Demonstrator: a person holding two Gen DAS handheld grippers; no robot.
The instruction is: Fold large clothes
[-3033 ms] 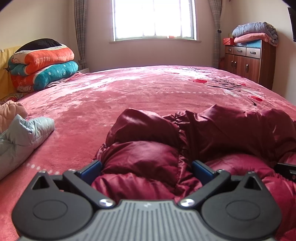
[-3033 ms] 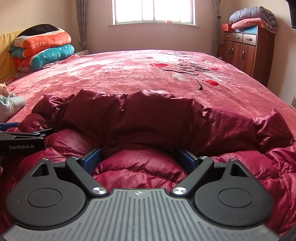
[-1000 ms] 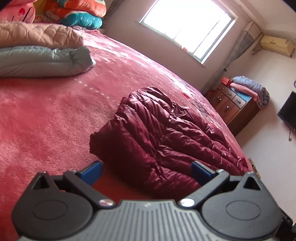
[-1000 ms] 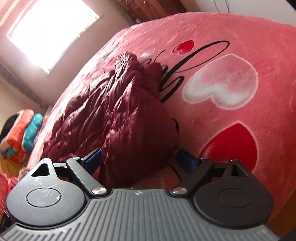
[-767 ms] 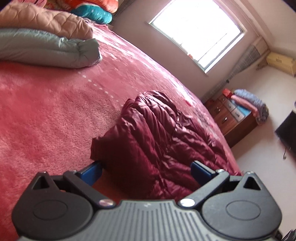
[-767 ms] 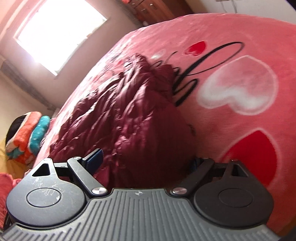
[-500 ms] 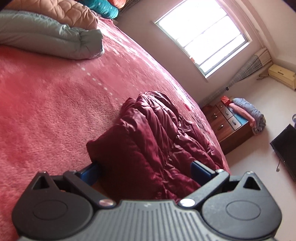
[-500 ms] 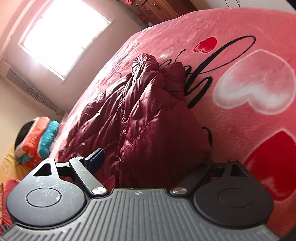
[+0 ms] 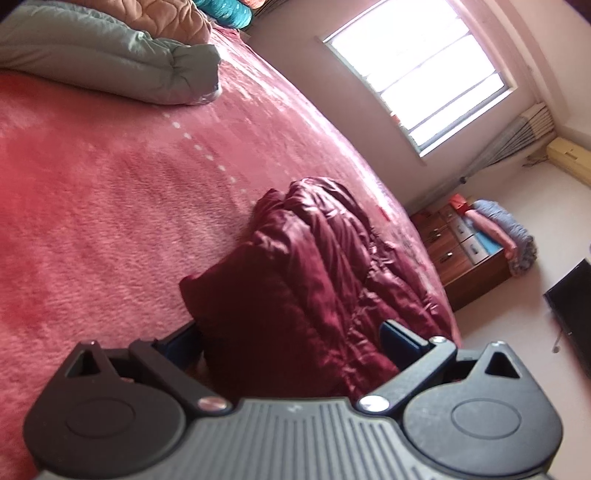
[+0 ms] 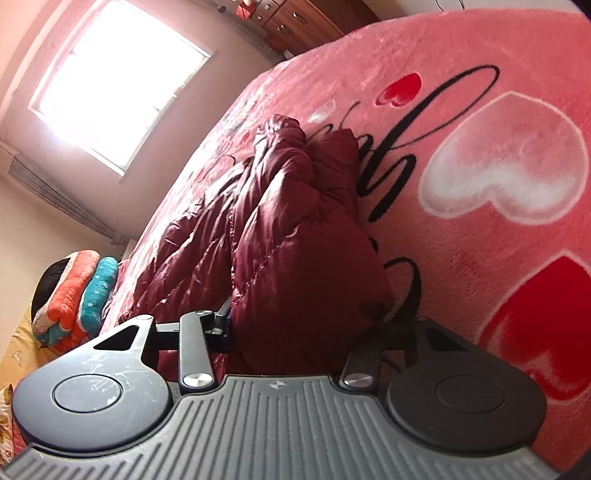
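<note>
A maroon puffer jacket [image 9: 314, 266] lies folded into a long bundle on the pink plush bed cover [image 9: 110, 203]. My left gripper [image 9: 290, 339] is open at one short end of the bundle. That end's corner sits between its blue pads [image 9: 397, 336], and the jaws stand as wide as before. In the right wrist view the jacket [image 10: 295, 221] runs away from me toward the window. My right gripper [image 10: 306, 328] is at the other short end, its jaws closing on it. Its left finger [image 10: 221, 325] presses the jacket's side, and the fabric hides the right finger.
A grey-green padded garment [image 9: 110, 62] and a tan quilted one [image 9: 173, 18] lie at the bed's far left. A wooden dresser [image 9: 469, 262] with folded blankets and a dark screen [image 9: 576, 310] stand beyond the bed. Stacked orange and teal blankets [image 10: 74, 295] lie near the wall.
The right jaws have narrowed from wide open onto the jacket's end. The left gripper slid closer and rolled slightly, so the jacket's corner now lies between its fingers.
</note>
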